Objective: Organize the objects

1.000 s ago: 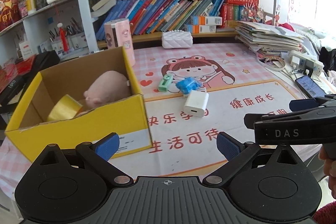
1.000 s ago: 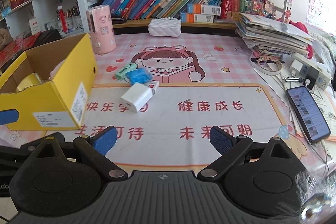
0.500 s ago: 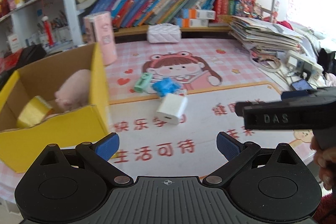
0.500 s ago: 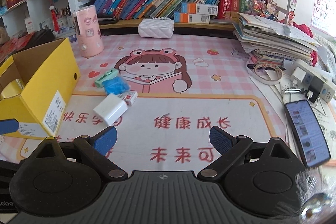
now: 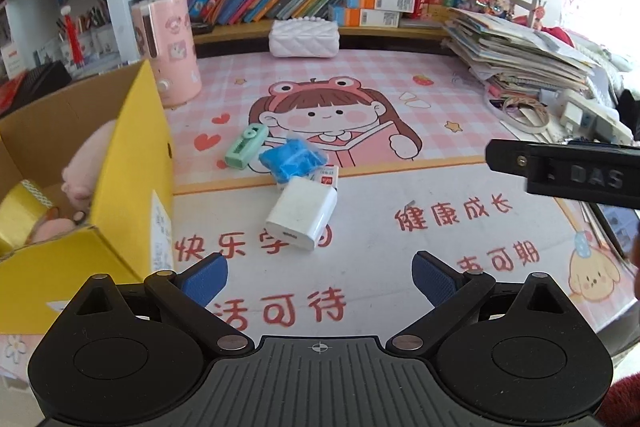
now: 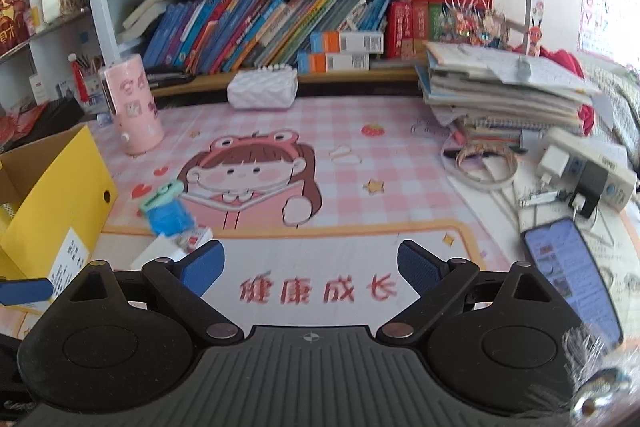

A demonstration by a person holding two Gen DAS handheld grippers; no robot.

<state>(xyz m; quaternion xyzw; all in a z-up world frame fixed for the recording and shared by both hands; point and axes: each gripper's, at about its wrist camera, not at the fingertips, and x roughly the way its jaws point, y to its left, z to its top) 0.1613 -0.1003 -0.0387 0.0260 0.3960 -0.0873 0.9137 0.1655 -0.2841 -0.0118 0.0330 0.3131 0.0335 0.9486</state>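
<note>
left gripper (image 5: pixel 320 273) empty | right gripper (image 6: pixel 310 265) closing, empty | white charger (image 5: pixel 301 219) on mat

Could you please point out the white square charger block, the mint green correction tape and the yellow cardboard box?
White square charger block (image 5: pixel 301 214), left wrist view, top face.
Mint green correction tape (image 5: pixel 245 146), left wrist view, body middle.
Yellow cardboard box (image 5: pixel 134 163), left wrist view, right wall.

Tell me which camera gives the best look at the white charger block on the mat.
The left wrist view. There the white charger block lies whole and sharp on the mat, just ahead of the open left claw, its port end facing the camera. In the right wrist view only a blurred corner shows, mostly hidden behind one blue pad of the right claw.
</note>
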